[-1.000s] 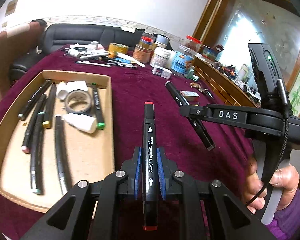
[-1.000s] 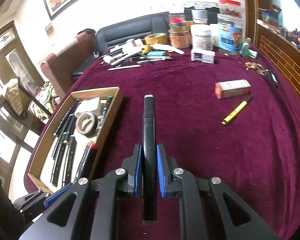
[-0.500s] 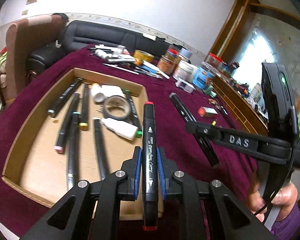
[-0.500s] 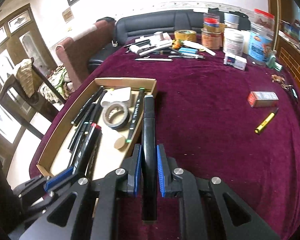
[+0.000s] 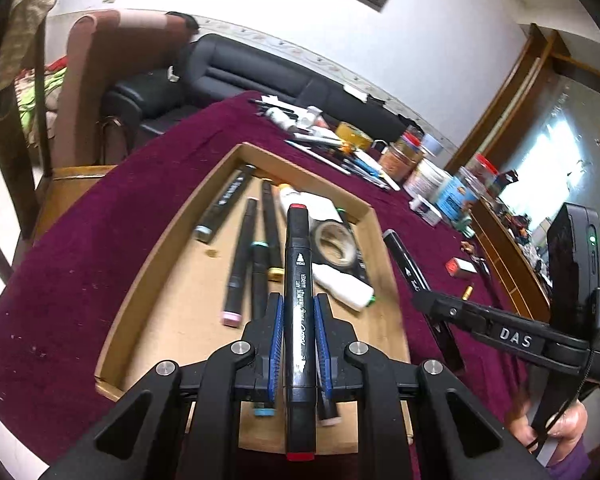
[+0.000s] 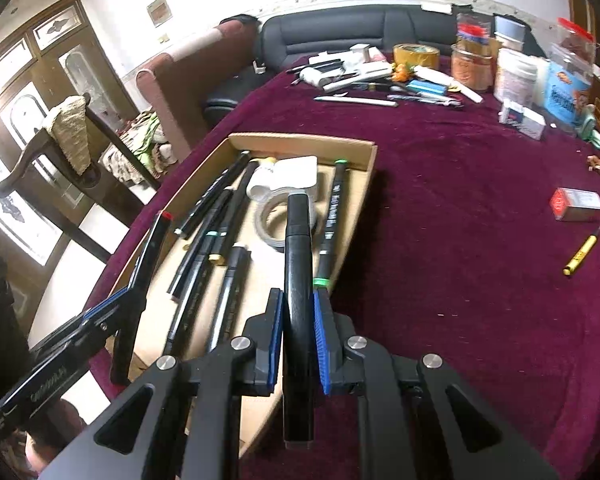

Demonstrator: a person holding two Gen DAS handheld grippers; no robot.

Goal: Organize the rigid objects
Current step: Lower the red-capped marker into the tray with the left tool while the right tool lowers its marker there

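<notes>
Above the cardboard tray (image 5: 172, 240) on the maroon table, the left gripper (image 5: 297, 322) clamps a red-capped marker (image 5: 298, 280) and the right gripper (image 6: 297, 320) a grey-capped marker (image 6: 298, 264), poised lengthwise to join markers already inside.

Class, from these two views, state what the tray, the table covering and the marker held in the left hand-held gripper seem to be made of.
Tray: likely cardboard, matte brown, with raw cut edges.
Table covering: seemingly velvet-like cloth, dark maroon, with specks of lint.
Red-capped marker in the left hand-held gripper: probably plastic, black and semi-glossy, with printed lettering.
</notes>
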